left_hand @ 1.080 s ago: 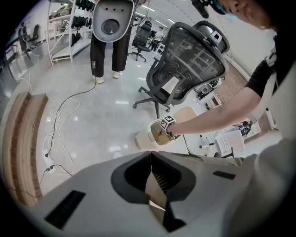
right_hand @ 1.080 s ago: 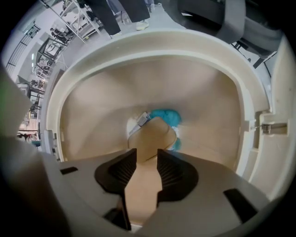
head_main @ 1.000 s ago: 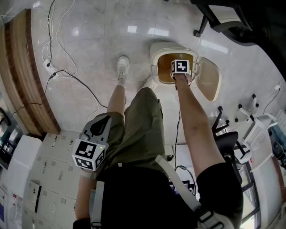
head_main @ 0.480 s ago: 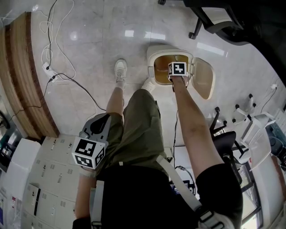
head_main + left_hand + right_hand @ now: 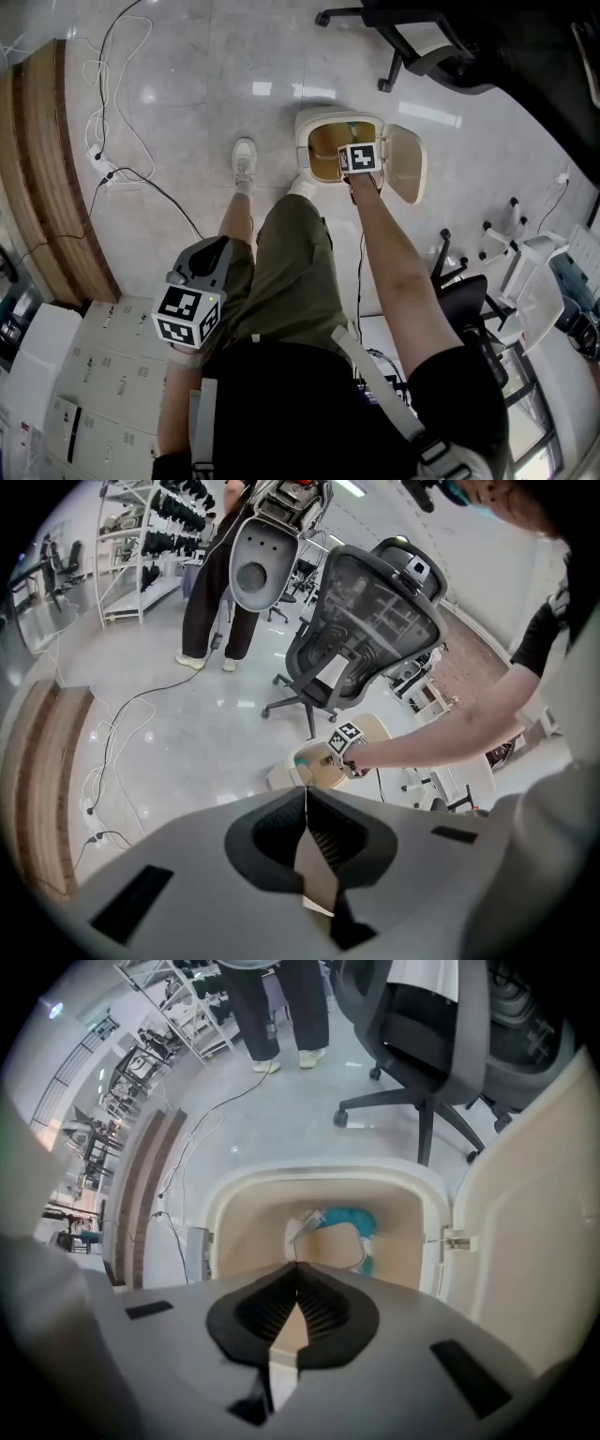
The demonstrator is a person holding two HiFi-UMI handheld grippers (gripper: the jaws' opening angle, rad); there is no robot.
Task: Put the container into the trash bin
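Note:
The cream trash bin (image 5: pixel 309 127) stands on the floor with its lid (image 5: pixel 405 164) swung open to the right. Inside it lies the container (image 5: pixel 333 1237), a clear box with teal on it, resting against the bin's back wall. My right gripper (image 5: pixel 356 161) hangs over the near rim of the opening and points almost straight down. In the right gripper view its jaws (image 5: pixel 296 1265) are shut with nothing between them, above and apart from the container. My left gripper (image 5: pixel 208 251) is by the person's left hip, far from the bin (image 5: pixel 314 766), its jaws (image 5: pixel 305 787) shut and empty.
Black office chairs (image 5: pixel 412 42) stand just behind the bin, and another chair (image 5: pixel 469 291) is to its right. Cables (image 5: pixel 122 155) trail over the glossy floor at left beside a wooden platform (image 5: pixel 47 169). White cabinets (image 5: pixel 84 375) are at lower left. A person (image 5: pixel 220 592) stands farther off.
My right gripper has drawn back from the middle of the bin's opening to its near rim, away from the container. The left gripper has barely shifted.

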